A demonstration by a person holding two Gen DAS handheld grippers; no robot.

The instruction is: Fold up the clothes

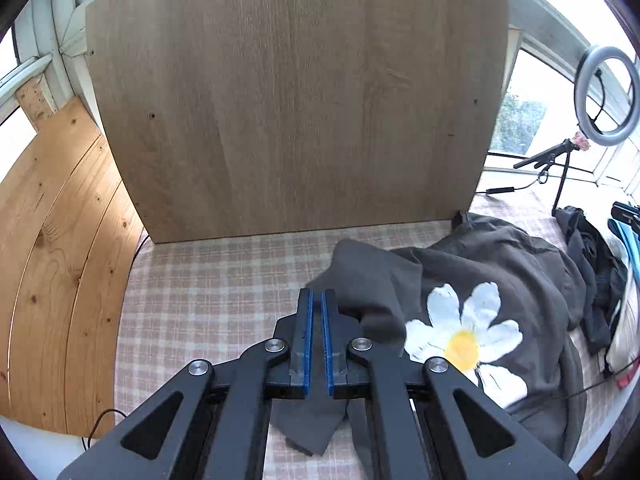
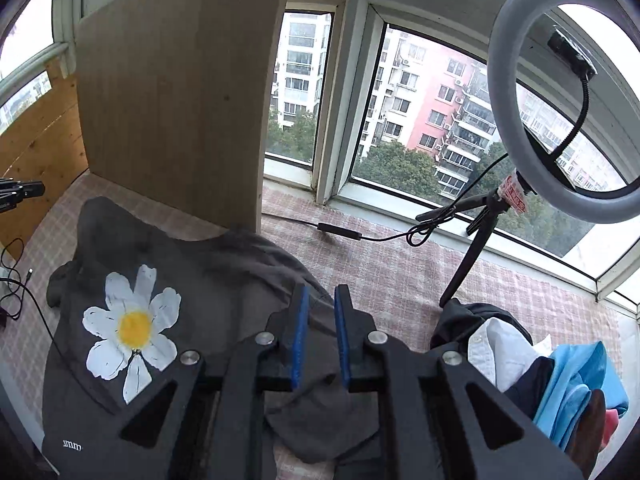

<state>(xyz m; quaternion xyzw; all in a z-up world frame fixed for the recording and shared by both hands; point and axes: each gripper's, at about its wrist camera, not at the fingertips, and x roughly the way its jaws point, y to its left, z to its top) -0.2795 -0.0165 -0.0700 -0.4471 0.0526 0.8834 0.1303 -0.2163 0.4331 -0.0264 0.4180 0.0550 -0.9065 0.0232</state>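
One dark grey sweatshirt (image 1: 492,264) is seen spread in loose folds on the table (image 1: 208,300), which is covered by a pink checked cloth. One white daisy with a yellow centre (image 1: 464,344) is printed on it, and small white lettering is visible near the hem in the right wrist view. Its fabric is crumpled, with one flap lying under and just beyond the left gripper (image 1: 317,300), to the right of its fingers. In the right wrist view the sweatshirt (image 2: 224,280) lies mostly to the left of and beneath the right gripper (image 2: 322,296), with the daisy (image 2: 134,324) well to the left of the fingertips.

Two grippers are counted, each with two blue-padded fingers. The left fingers (image 1: 307,320) are held almost together with a narrow slit between them; no cloth is seen pinched there. The right fingers (image 2: 301,320) are parted by a slightly wider gap, released, with cloth visible below but not clamped.

One upright wooden board (image 1: 288,92) stands beyond the fingertips at the far table edge. One ring light (image 2: 560,100) on a small tripod is placed to the right and beyond the right fingers. One pile of other clothes (image 2: 560,368), white, blue and dark, is heaped to the right of them.
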